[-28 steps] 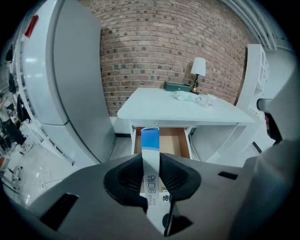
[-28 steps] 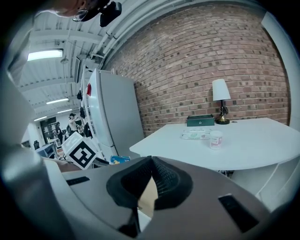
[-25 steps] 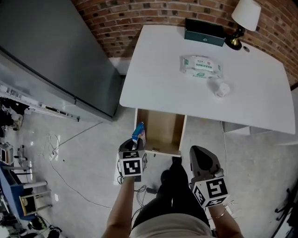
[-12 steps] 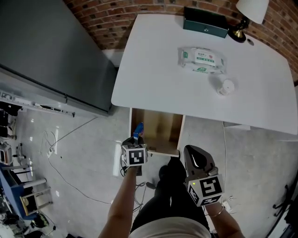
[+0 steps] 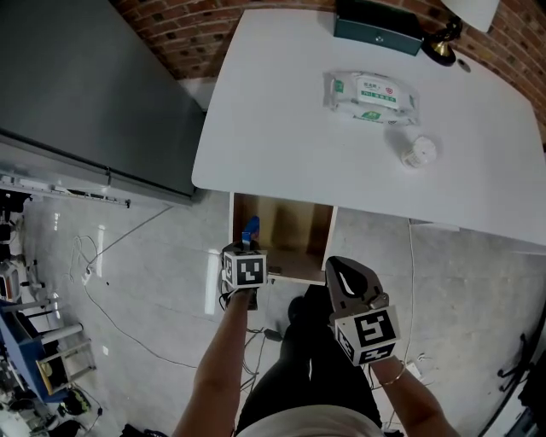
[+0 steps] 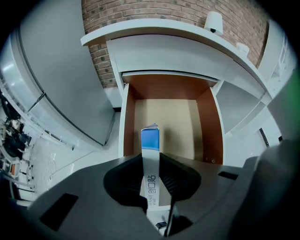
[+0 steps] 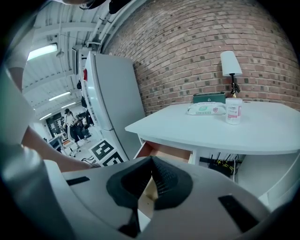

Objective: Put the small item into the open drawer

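My left gripper [image 5: 248, 245] is shut on a thin white packet with a blue top [image 5: 250, 228], which stands upright between the pads [image 6: 150, 140]. The packet hangs over the front left corner of the open wooden drawer [image 5: 294, 224], which is pulled out from under the white table [image 5: 281, 111]. In the left gripper view the drawer's pale floor [image 6: 173, 119] lies bare straight ahead of the left gripper [image 6: 151, 161]. My right gripper [image 5: 345, 275] is shut with nothing in it and hovers just past the drawer's front right corner. In its own view the right gripper [image 7: 150, 161] faces the drawer [image 7: 164, 153].
On the table lie a pack of wet wipes [image 5: 369, 96], a small white bottle [image 5: 420, 152], a dark green box [image 5: 378, 19] and a lamp base [image 5: 441, 49]. A grey fridge [image 5: 85, 94] stands at the left. Cables [image 5: 90, 256] trail on the floor.
The left gripper has carried the packet forward and a little right, from outside the drawer's left front corner to above it. The right gripper has shifted slightly left, still shut.
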The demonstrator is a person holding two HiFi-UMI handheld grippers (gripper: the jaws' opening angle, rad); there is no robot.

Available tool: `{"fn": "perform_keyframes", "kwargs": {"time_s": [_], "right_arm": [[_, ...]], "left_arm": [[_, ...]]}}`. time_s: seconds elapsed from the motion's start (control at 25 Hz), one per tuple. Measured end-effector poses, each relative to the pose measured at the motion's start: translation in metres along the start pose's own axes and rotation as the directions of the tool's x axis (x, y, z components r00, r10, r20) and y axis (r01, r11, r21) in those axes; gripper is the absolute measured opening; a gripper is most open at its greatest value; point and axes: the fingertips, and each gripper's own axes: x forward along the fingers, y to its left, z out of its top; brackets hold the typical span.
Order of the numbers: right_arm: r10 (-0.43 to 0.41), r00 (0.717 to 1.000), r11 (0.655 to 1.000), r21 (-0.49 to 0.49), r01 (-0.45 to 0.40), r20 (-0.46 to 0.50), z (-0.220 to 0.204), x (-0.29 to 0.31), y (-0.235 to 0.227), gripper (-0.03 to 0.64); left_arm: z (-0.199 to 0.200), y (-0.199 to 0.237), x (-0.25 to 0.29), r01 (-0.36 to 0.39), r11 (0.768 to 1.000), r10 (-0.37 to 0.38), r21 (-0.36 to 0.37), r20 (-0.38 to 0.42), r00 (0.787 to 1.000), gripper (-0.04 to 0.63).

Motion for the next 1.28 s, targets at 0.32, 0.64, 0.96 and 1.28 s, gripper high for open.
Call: {"fn": "perform_keyframes", "kwargs": {"time_s": [0.32,0.64,0.96,1.28], "right_arm": [[0.005,1.000,1.000,-0.004,-0.005,-0.011,-0.008,0.019,-0.011,0.008],[0.022,0.999,1.000,-0.011,-0.022,-0.026,-0.015,0.028,-0.014,0.008],[0.053,0.997,0.999,-0.005,-0.054,-0.048,-0.024,0.031,-0.011,0.008],[0.067,0.996,0.998,-0.006,-0.068,-0.056,-0.028,0.038,-0.014,0.008]], "left_arm": [[0.001,0.000,0.035,-0.012,1.000,0.012,0.010,-0.065,0.998,0.101],[-0.001,0.001,0.061,-0.032,0.999,0.037,0.039,-0.133,0.990,0.101],[-0.001,0.001,0.082,-0.051,0.996,0.063,0.070,-0.186,0.981,0.101],[-0.001,-0.005,0.096,-0.049,0.993,0.072,0.107,-0.223,0.972,0.103]]}}
